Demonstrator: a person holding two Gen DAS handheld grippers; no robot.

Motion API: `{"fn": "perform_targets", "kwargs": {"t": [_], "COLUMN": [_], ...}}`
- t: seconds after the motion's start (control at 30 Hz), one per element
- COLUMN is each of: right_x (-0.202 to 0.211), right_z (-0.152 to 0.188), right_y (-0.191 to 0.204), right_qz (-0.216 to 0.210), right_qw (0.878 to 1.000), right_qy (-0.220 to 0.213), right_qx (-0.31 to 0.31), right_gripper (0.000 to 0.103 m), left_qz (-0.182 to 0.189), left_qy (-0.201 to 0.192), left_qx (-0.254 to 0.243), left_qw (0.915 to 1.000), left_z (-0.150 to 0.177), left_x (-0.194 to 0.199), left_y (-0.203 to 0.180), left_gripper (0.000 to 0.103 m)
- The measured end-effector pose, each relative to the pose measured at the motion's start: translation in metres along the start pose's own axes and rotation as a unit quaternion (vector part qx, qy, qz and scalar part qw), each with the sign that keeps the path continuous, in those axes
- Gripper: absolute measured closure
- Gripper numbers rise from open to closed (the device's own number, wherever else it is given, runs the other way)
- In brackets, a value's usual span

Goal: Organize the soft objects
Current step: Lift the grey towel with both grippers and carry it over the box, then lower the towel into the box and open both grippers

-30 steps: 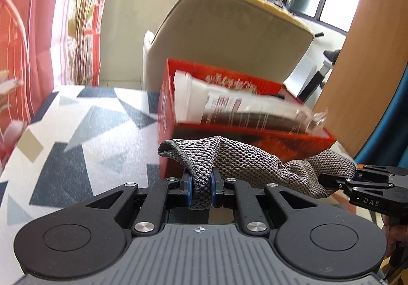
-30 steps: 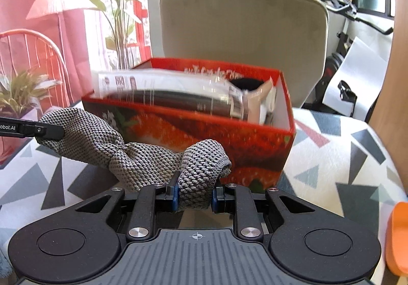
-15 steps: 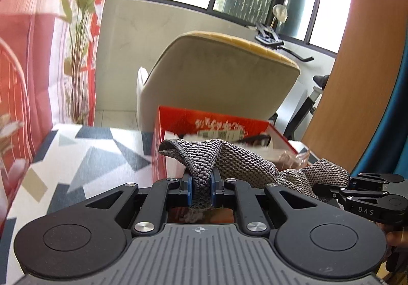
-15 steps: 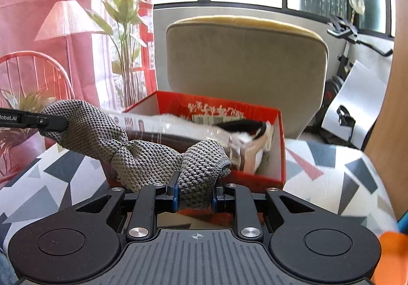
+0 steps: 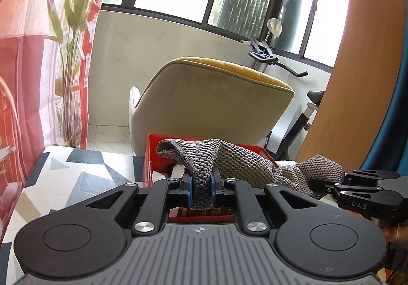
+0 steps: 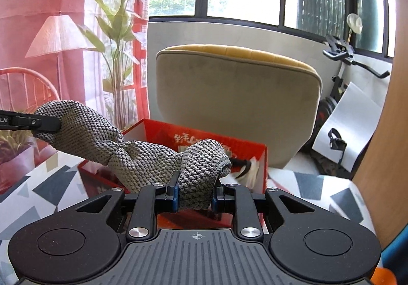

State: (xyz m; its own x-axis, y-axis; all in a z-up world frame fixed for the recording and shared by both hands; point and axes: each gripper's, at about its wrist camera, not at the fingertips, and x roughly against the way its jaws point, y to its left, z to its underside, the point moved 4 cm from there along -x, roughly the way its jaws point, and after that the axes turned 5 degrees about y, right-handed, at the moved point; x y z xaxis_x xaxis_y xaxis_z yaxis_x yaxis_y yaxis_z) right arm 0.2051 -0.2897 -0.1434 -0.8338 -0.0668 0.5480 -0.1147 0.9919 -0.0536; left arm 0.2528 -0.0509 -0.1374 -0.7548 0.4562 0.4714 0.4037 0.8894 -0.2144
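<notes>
The left gripper (image 5: 200, 189) is clamping one end of the grey knitted cloth (image 6: 142, 157), the right gripper (image 6: 195, 195) is pinching the other, stretched above the red box (image 6: 257, 157). Uneven pulling could be tugging it free.

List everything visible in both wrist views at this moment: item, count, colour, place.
Knitted cloth: one, grey, held between both grippers above the box.
Box: one, red, open, on the table, packaged items inside.
Table: one, white with grey triangles, under the box.
Armchair: one, beige with mustard top, behind the table.
Plant: one, green, by the red curtain.
Exercise bike: one, black, by the window.
Left gripper: black, fingers shut on the cloth.
Right gripper: black, fingers shut on the cloth.
</notes>
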Motion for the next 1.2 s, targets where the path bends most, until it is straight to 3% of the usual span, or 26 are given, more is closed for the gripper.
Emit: {"fn": "perform_targets", "kwargs": {"t": [0.83,1.2], "right_x": [-0.077,-0.138], "right_z": [-0.036,-0.041], "right_y": [-0.054,-0.075], "right_qz": [0.013,0.022], "right_qw": [1.000,0.998], "right_qy": [0.015,0.054], "right_qx": [-0.018,-0.029], "right_gripper": [0.083,0.083], "left_qz": [0.002,-0.003], "left_qy": [0.024,0.074], "left_qx": [0.008,0.021], "left_qw": [0.9997,0.9970], "left_z": [-0.031,-0.040], "left_x": [-0.083,-0.141], "left_y": [0.001,0.010], "left_gripper": [0.089,0.089]}}
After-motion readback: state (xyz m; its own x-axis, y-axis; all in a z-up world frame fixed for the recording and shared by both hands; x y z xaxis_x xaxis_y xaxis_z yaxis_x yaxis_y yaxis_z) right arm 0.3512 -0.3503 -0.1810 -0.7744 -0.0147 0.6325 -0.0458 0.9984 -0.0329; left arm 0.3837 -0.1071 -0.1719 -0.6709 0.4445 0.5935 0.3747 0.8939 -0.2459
